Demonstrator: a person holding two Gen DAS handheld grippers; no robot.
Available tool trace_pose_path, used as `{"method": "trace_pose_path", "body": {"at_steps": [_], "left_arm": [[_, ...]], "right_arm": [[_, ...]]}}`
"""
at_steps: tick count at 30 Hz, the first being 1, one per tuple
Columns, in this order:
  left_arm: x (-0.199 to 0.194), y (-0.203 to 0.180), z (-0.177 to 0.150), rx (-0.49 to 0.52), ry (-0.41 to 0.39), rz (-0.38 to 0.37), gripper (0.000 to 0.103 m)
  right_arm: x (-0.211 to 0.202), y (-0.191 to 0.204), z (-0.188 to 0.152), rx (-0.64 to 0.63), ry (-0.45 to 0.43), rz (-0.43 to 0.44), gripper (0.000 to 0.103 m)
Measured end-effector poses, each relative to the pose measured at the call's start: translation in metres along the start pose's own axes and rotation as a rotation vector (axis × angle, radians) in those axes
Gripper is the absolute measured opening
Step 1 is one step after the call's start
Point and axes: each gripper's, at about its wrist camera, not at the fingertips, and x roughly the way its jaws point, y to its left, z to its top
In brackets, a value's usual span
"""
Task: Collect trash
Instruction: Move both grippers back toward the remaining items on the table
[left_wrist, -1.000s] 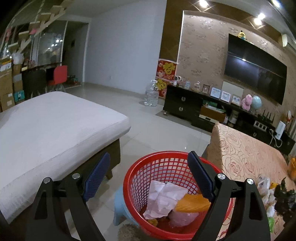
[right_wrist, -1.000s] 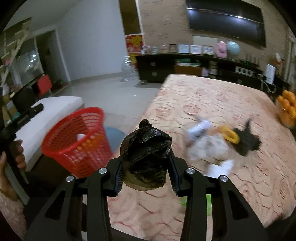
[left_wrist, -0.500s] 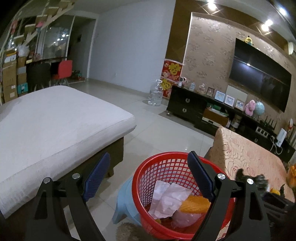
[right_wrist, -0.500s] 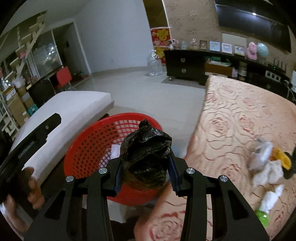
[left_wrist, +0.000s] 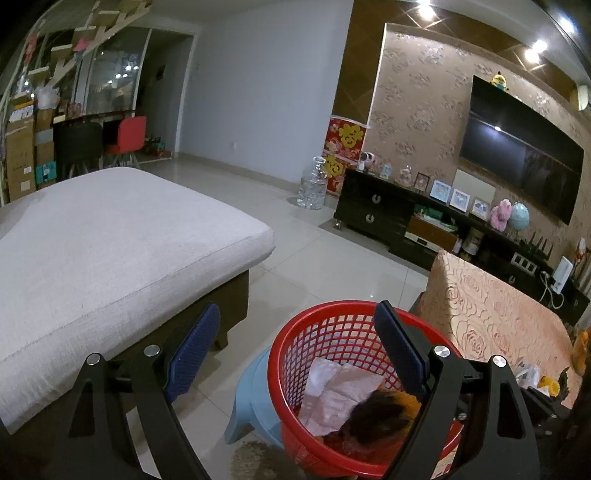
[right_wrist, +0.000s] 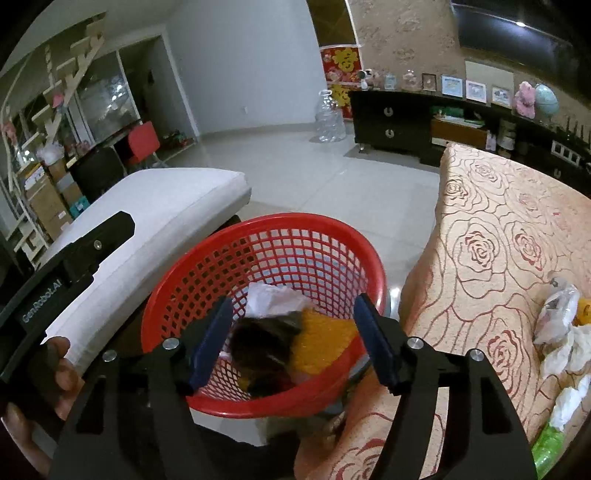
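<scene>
Since the earlier frame, the right gripper (right_wrist: 291, 338) has just been opening and the black bag (right_wrist: 264, 347) drops clear of its fingers into the red basket (right_wrist: 258, 236) directly below. Remaining trash (right_wrist: 559, 332) lies on the counter, right of these fingers, nearer this hand. Left gripper (left_wrist: 295, 354) hangs open, empty. Bag outline is blurred; further trash is cut off at the frame edge.

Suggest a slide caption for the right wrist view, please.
Right gripper, jaws just opened, above the red basket as the black bag drops in.
</scene>
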Motion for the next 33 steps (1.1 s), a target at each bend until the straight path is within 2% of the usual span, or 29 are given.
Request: {"method": "trace_pose_path", "body": {"at_steps": [6, 15, 21, 33], "left_arm": [[0.001, 0.0, -0.001, 0.008, 0.003, 0.003, 0.082], [-0.001, -0.006, -0.001, 0.025, 0.004, 0.007, 0.082], [-0.001, -0.009, -0.001, 0.033, 0.002, 0.008, 0.082], [-0.001, -0.024, -0.005, 0.08, -0.003, 0.016, 0.082]], "right_arm": [[-0.023, -0.016, -0.007, 0.016, -0.036, -0.029, 0.069], [-0.059, -0.059, -0.029, 0.062, -0.059, -0.119, 0.069], [-0.091, -0.102, -0.05, 0.085, -0.072, -0.215, 0.069], [-0.146, -0.202, -0.106, 0.17, -0.087, -0.461, 0.07]]}}
